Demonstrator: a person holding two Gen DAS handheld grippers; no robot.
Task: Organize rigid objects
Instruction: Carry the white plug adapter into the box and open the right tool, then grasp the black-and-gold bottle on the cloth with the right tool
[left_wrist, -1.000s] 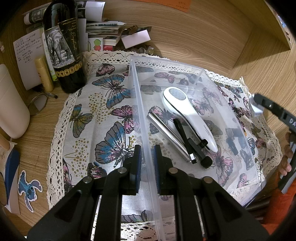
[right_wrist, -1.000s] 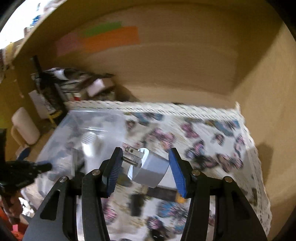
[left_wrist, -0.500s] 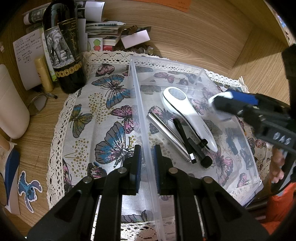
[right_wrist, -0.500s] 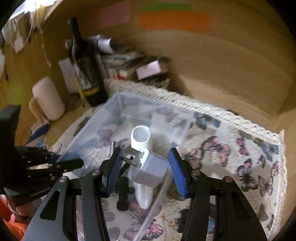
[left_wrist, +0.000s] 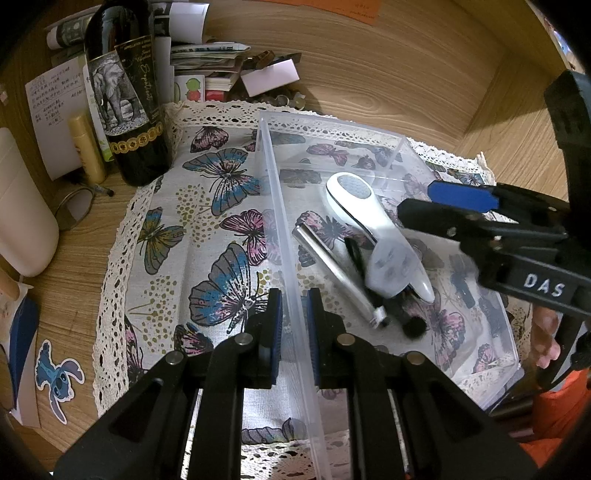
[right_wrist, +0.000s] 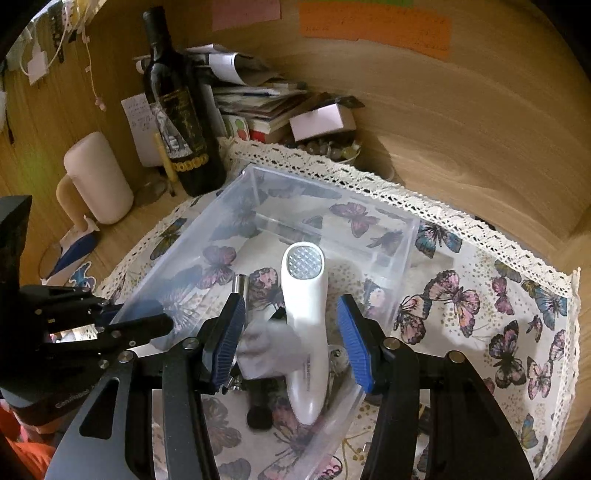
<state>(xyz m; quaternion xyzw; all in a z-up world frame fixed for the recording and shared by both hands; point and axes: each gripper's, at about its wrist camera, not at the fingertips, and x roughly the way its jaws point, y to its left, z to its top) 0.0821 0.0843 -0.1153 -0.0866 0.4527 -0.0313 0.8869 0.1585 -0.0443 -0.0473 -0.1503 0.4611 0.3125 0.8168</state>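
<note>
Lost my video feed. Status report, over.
Left gripper clamped on clear bin wall. Right gripper open; grey plug adapter blurred, dropping into bin onto white handheld device. Nothing blocking.

Box (left_wrist: 369, 136) on cloth (left_wrist: 207, 229); bottle (left_wrist: 125, 92) behind-left; adapter (left_wrist: 391, 269) inside box.

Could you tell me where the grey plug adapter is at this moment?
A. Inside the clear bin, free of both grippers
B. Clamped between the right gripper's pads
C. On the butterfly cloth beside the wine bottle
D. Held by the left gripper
A: the grey plug adapter is blurred inside the clear bin among the other items, below the right gripper, whose blue pads stand apart and clear of it.
</note>
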